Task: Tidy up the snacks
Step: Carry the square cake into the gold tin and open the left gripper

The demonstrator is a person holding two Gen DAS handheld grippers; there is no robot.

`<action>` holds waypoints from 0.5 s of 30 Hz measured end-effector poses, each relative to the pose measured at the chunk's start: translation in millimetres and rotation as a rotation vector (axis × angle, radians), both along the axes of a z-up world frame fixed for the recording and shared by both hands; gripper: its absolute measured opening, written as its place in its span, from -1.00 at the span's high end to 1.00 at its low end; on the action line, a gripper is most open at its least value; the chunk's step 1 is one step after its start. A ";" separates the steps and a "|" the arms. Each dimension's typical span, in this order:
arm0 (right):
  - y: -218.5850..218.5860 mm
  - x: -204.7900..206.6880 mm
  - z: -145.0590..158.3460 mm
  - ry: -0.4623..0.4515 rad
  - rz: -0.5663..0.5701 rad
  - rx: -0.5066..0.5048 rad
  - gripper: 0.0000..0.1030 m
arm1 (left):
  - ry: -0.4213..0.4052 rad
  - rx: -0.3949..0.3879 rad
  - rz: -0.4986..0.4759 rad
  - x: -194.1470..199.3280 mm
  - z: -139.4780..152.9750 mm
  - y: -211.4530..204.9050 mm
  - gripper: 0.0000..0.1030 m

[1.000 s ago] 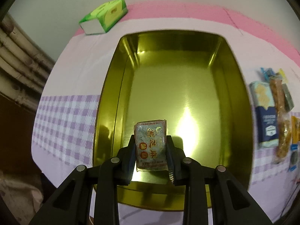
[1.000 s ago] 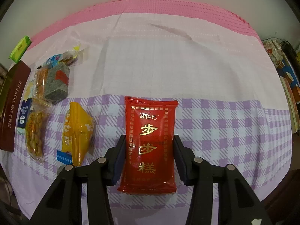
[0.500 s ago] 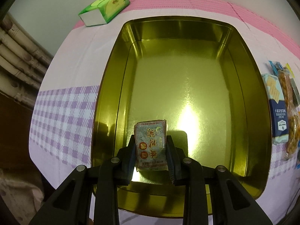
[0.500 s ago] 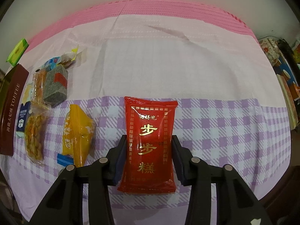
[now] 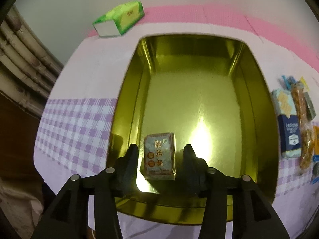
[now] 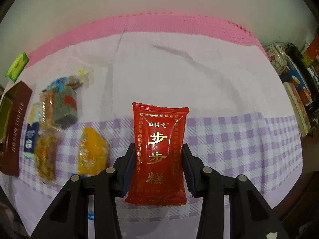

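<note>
Step in hand: release into the tin. The left claw (image 5: 160, 157) is seen low centre of the left wrist view, jaws opening, gaps visible on both sides of the small grey-blue sesame snack packet with red seals (image 5: 159, 156). The packet is between the jaws but no longer pinched, apparently settling on the floor of the gold rectangular metal tin (image 5: 127, 99), near its lower-left corner. The rest of the tin floor is bare.

The right claw (image 6: 158, 159) is closed narrow on the red foil snack packet with gold characters (image 6: 158, 149), pads pressed on both long edges, packet seemingly lifted off the pink and purple-checked cloth on the counter (image 6: 239, 139).

Next move, as judged: left claw to be drawn back clear of the tin rim, then the red packet to be carried over the tin's maroon outer wall (image 6: 14, 131), at the left edge of the right wrist view, and set beside the first one.

Still to be sorted, lying between tin and red packet: a yellow pouch (image 6: 91, 153), a clear bag of brown fried snack (image 6: 45, 159), a blue-white carton (image 6: 30, 139), a grey block with a red mark (image 6: 66, 107). These sit along the likely transfer path, so height is needed. A green tissue pack (image 5: 119, 20) at upper left is well clear.
</note>
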State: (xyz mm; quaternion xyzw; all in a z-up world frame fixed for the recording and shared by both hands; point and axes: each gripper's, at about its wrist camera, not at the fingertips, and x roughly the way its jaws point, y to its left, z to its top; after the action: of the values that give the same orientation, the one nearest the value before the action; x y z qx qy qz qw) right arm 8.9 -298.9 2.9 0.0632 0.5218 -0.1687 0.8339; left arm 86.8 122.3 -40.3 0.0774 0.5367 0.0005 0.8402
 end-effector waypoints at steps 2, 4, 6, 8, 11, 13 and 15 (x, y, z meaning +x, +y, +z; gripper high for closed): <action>6.9 1.3 10.2 -0.022 0.011 -0.001 0.22 | -0.032 -0.010 0.000 -4.3 7.8 0.8 -0.13; 17.9 4.0 21.8 -0.048 0.034 0.006 0.22 | -0.069 -0.033 0.007 -8.2 16.9 3.4 -0.15; 34.0 8.6 32.8 -0.076 0.065 0.022 0.22 | -0.106 -0.060 0.024 -12.3 27.1 9.0 -0.17; 55.5 15.7 41.7 -0.098 0.110 0.045 0.22 | -0.137 -0.070 0.051 -16.0 34.2 16.4 -0.18; 90.6 26.4 48.4 -0.116 0.184 0.088 0.22 | -0.158 -0.080 0.102 -21.1 37.8 31.4 -0.20; 115.2 32.5 49.5 -0.121 0.226 0.124 0.22 | -0.162 -0.081 0.139 -24.5 37.9 41.1 -0.20; 144.8 42.5 49.0 -0.120 0.279 0.164 0.22 | -0.159 -0.081 0.183 -28.8 35.8 52.9 -0.20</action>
State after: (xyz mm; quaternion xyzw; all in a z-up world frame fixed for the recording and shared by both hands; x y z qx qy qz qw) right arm 51.4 -154.1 51.8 0.0682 0.4869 -0.0042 0.8708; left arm 58.0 175.3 -4.4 -0.0063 0.4726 0.0618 0.8791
